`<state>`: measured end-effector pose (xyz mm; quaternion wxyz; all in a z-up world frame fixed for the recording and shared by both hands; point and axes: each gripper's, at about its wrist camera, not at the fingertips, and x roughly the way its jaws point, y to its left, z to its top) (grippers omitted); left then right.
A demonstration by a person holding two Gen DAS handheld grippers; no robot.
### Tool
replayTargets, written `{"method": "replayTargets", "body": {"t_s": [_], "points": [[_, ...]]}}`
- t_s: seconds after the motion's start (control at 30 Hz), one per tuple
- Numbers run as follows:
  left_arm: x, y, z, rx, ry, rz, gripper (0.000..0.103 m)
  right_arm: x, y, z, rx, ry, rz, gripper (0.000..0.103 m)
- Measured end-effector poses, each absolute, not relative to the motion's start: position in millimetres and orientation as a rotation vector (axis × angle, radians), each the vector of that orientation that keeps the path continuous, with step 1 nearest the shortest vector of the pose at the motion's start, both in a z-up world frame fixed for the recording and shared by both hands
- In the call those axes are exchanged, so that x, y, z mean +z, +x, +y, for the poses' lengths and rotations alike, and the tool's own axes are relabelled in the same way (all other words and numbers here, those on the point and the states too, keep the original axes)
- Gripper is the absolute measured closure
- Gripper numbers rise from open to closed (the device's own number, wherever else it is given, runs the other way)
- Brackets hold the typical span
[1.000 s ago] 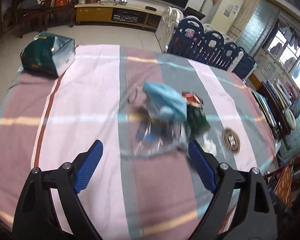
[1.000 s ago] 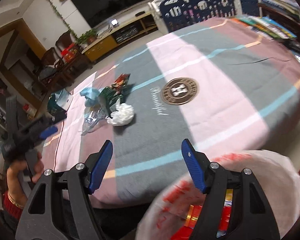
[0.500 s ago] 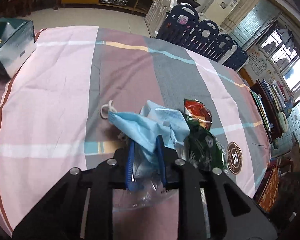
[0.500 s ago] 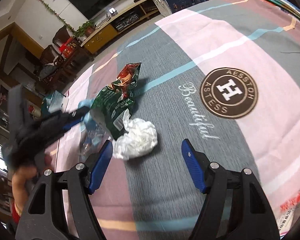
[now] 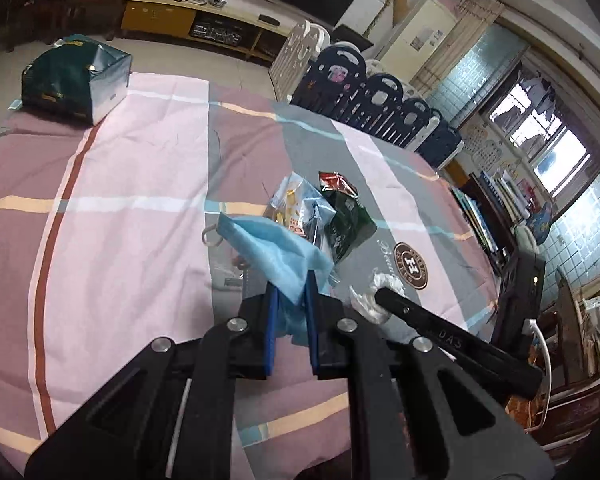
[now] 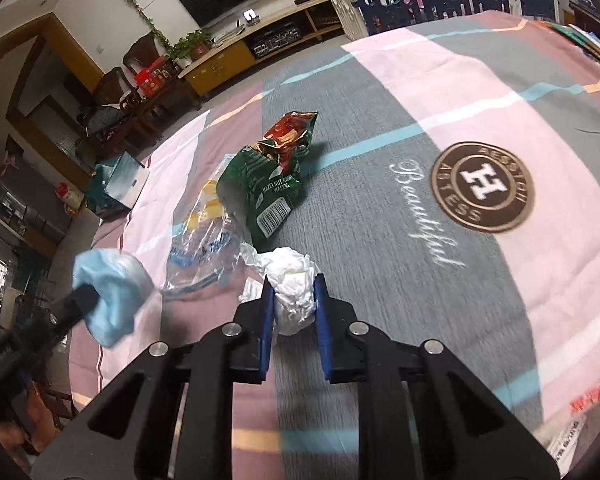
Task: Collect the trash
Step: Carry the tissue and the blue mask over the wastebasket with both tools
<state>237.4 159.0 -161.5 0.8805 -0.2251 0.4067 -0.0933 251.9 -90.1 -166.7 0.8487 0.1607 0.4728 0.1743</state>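
Observation:
My left gripper (image 5: 290,284) is shut on a light blue face mask (image 5: 274,254) and holds it above the striped tablecloth; the mask also shows in the right wrist view (image 6: 110,294). My right gripper (image 6: 293,290) is shut on a crumpled white tissue (image 6: 290,282), which rests on the cloth; the tissue also shows in the left wrist view (image 5: 370,296). A green wafer wrapper (image 6: 270,182) and a clear plastic wrapper (image 6: 202,240) lie just beyond the tissue. Both also show in the left wrist view, the green wrapper (image 5: 346,216) right of the clear one (image 5: 296,202).
A dark green box (image 5: 76,80) stands at the far left of the table (image 5: 120,200). A round brown logo (image 6: 482,186) is printed on the cloth. A white bag with red print (image 6: 580,420) is at the near right edge. Chairs and playpen panels (image 5: 372,100) stand behind the table.
My left gripper has lifted the blue mask off the pile and drawn back. My right gripper moved forward and shut on the white tissue.

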Motion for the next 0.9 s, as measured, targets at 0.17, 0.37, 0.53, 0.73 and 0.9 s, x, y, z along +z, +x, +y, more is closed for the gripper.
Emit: {"method": "replayTargets", "body": {"t_s": [0.17, 0.37, 0.53, 0.73, 0.9], "points": [[-154.8, 200.0, 166.7, -0.062, -0.45, 0.871, 0.09, -144.6, 215.0, -113.8, 0.338, 0.297, 0.967, 0.083], [-129.6, 162.8, 148.9, 0.037, -0.262, 0.843, 0.09, -124.8, 174.5, -133.4, 0.303, 0.228, 0.947, 0.083], [-103.1, 136.2, 136.1, 0.051, -0.198, 0.798, 0.09, -104.4, 150.8, -143.7, 0.301, 0.225, 0.922, 0.083], [-78.1, 113.2, 121.7, 0.059, -0.15, 0.759, 0.09, -76.4, 127.3, -156.0, 0.303, 0.202, 0.874, 0.083], [-62.3, 95.8, 108.5, 0.052, -0.119, 0.735, 0.09, -60.5, 108.8, -168.1, 0.301, 0.194, 0.839, 0.083]]}}
